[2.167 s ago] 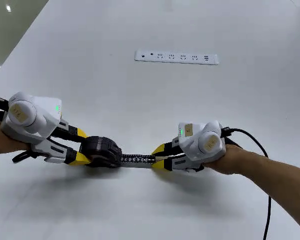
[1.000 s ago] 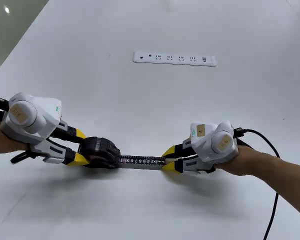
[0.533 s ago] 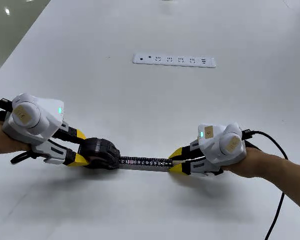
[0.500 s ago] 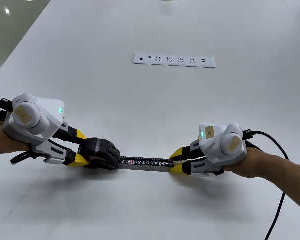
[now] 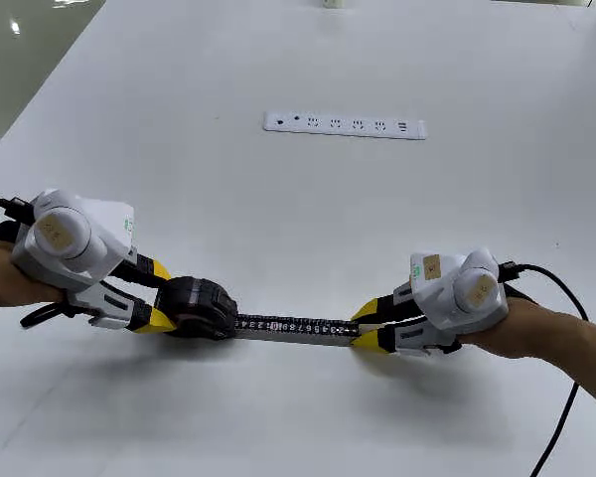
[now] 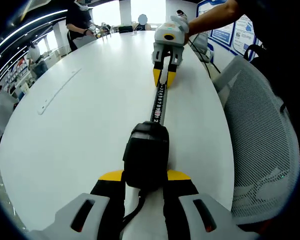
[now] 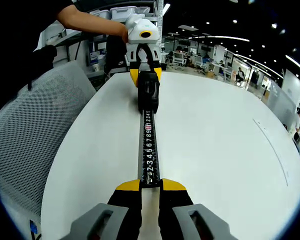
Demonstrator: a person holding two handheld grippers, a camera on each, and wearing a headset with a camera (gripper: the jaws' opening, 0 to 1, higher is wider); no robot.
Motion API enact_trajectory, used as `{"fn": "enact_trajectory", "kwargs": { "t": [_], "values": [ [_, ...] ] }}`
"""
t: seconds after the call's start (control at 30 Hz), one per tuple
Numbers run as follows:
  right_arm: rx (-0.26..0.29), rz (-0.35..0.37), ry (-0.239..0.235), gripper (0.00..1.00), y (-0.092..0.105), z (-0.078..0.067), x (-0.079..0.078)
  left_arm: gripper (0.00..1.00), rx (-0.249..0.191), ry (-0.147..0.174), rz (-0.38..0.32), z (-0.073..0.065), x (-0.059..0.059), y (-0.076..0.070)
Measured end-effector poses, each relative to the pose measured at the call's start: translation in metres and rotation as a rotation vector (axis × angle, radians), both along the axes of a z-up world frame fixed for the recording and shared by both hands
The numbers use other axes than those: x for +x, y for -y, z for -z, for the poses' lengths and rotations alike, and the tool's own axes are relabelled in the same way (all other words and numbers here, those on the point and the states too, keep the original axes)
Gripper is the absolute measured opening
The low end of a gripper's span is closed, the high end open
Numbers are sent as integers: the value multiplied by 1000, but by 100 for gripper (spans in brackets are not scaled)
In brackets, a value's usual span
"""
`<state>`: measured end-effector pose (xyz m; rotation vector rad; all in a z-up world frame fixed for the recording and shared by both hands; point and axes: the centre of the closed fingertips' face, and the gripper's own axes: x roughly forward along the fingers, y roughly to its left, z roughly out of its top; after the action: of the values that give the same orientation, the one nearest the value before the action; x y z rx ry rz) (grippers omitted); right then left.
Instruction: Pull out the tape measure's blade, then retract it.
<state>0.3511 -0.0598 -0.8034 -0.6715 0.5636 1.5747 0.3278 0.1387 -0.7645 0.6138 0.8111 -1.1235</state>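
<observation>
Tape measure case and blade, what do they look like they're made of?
Case: probably hard plastic, maybe rubber-coated; matte black with dull, soft highlights on rounded edges. Blade: likely thin painted steel; dark with pale printed numerals, holding a straight, stiff line out of the case. Metal cannot be confirmed by look.

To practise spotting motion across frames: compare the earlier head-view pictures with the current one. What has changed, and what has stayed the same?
The right gripper, shut on the tip of the dark numbered blade, has moved rightward away from the black tape measure case, drawing more blade out. The left gripper stays shut on the case, roughly in place; the white power strip lies unmoved on the white table.
</observation>
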Motion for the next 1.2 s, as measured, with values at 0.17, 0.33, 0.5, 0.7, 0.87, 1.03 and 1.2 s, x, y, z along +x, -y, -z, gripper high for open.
{"fn": "enact_trajectory", "kwargs": {
  "t": [0.17, 0.33, 0.5, 0.7, 0.87, 1.03, 1.2],
  "values": [
    [-10, 6, 3, 8, 8, 0, 1, 23, 6, 2, 3, 0, 0, 0],
    [-18, 13, 3, 8, 15, 0, 2, 23, 7, 1, 0, 0, 0, 0],
    [-31, 16, 3, 8, 22, 0, 3, 23, 7, 1, -4, 0, 0, -1],
    [-44, 17, 0, 8, 28, -1, 5, 23, 8, -1, -9, 0, 0, -1],
    [-61, 11, 2, 8, 32, -2, 6, 23, 9, 2, -12, 0, -1, -1],
    [-74, 8, 9, 8, 39, -2, 8, 23, 10, 0, -13, 0, 0, -1],
    [-88, 9, 12, 8, 46, -2, 8, 23, 11, -2, -15, 0, 0, -1]
  ]
}}
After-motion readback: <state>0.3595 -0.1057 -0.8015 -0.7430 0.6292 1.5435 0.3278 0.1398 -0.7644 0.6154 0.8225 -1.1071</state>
